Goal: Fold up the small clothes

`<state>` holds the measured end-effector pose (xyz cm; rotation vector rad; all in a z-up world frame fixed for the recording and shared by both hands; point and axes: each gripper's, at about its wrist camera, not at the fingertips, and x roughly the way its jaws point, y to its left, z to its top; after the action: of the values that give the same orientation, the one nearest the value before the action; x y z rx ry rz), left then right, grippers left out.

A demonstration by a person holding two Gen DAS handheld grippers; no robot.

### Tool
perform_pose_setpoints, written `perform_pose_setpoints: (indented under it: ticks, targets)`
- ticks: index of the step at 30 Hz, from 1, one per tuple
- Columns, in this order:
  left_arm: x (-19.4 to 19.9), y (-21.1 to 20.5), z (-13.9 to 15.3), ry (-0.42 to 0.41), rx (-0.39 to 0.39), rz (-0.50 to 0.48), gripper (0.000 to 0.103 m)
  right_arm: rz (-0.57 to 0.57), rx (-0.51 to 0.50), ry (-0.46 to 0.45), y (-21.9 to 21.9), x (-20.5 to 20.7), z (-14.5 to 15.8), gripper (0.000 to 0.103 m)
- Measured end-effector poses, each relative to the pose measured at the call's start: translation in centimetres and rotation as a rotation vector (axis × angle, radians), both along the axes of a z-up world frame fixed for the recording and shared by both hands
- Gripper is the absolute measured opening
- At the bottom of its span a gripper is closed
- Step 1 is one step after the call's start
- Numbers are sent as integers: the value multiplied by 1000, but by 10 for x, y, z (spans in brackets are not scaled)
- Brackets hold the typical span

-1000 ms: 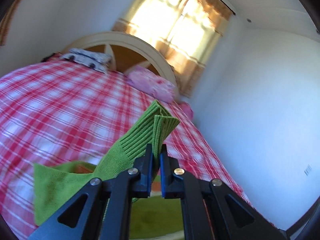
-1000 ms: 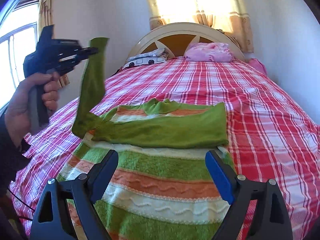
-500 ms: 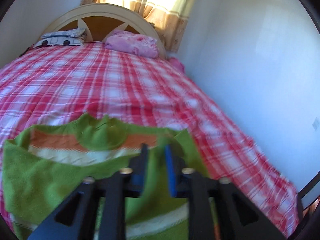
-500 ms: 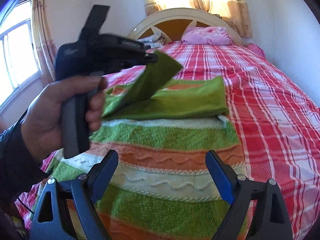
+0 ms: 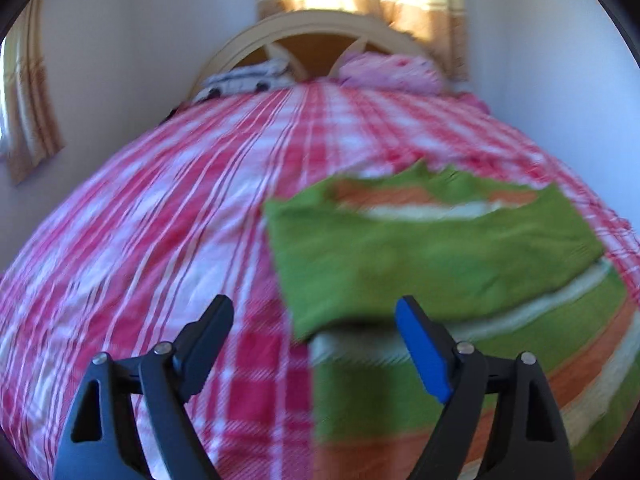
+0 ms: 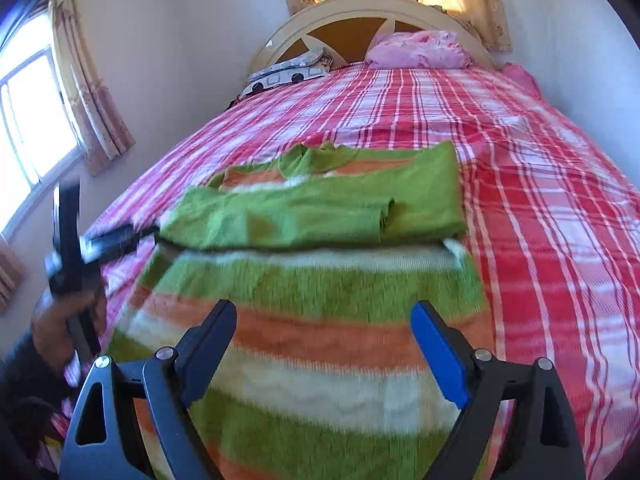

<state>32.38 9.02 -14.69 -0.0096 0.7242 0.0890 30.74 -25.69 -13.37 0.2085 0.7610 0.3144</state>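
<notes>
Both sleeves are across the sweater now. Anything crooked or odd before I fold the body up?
Mostly tidy. The sweater lies flat on the bed, both sleeves folded across the chest. The overlapping cuff looks slightly bunched, and a white corner pokes out under the sleeve's right end. Both grippers are open and empty.

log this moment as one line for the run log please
stage: sleeves folded across sweater | left gripper: open, empty | right gripper: open, above hem | surface: plaid bed

Bed covered with a red-and-white plaid sheet. Pink pillow and patterned pillow lie against the arched cream headboard. Curtains hang at both windows.
</notes>
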Motion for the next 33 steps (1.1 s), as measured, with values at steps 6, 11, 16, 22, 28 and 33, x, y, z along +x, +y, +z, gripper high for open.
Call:
perform_pose_setpoints:
  ticks: [6, 11, 16, 22, 28, 33]
  targets:
    - [8, 23, -28, 88, -124, 61, 89, -29, -74, 28, 7, 57, 3, 77]
    - [10, 29, -34, 103, -190, 77, 93, -47, -39, 94, 8, 97, -9, 55]
    - [9, 28, -35, 100, -177, 80, 94, -54, -11, 182, 14, 117, -30, 18]
    - [8, 30, -35, 97, -188, 86, 96, -15, -104, 55, 28, 102, -2, 0]
    - [10, 28, -35, 103, -171, 91, 97, -98, -130, -88, -1, 94, 53, 0]
    - [11, 26, -36, 108, -155, 93, 98, -42, -59, 6, -10, 103, 40, 14]
